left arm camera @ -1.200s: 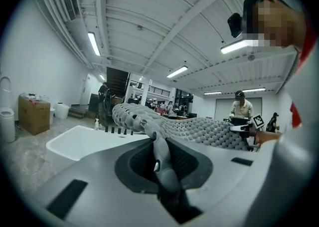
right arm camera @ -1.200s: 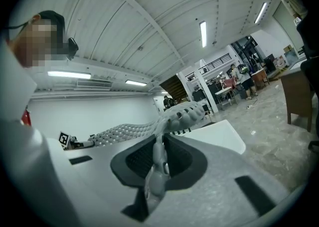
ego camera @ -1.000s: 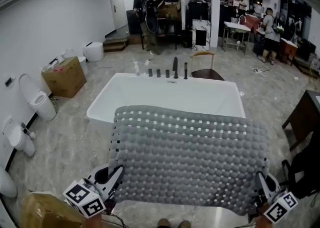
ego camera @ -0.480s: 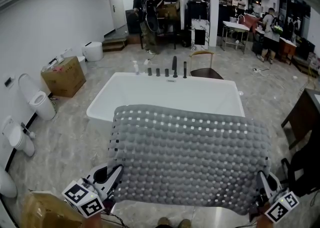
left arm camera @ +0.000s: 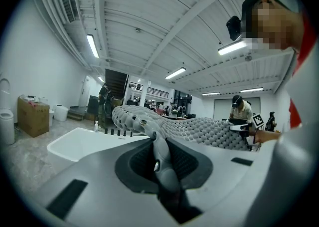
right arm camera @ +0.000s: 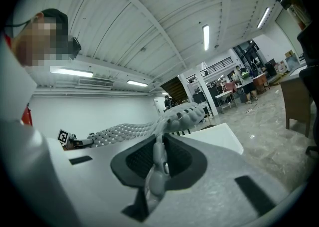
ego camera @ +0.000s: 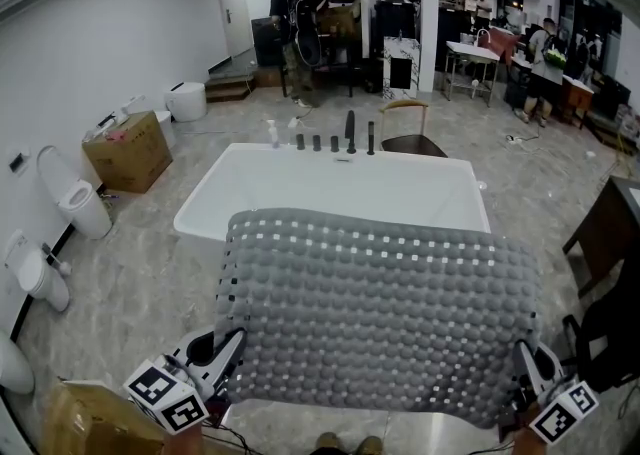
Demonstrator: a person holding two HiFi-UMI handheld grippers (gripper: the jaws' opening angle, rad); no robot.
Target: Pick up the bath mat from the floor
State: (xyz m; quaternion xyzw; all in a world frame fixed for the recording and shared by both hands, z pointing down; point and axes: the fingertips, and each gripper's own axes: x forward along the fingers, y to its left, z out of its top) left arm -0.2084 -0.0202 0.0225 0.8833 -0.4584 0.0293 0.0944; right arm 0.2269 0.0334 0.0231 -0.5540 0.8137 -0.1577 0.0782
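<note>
The grey bath mat, bumpy and full of small holes, is held up off the floor, spread flat between my two grippers. My left gripper is shut on its near left corner, and my right gripper is shut on its near right corner. In the left gripper view the mat is pinched between the jaws and stretches away to the right. The right gripper view shows the mat clamped in the jaws and running off to the left. The mat's far edge hangs over the white bathtub.
A cardboard box and toilets stand along the left wall. A dark cabinet is at the right. A chair stands behind the tub. People move about at the far end of the room.
</note>
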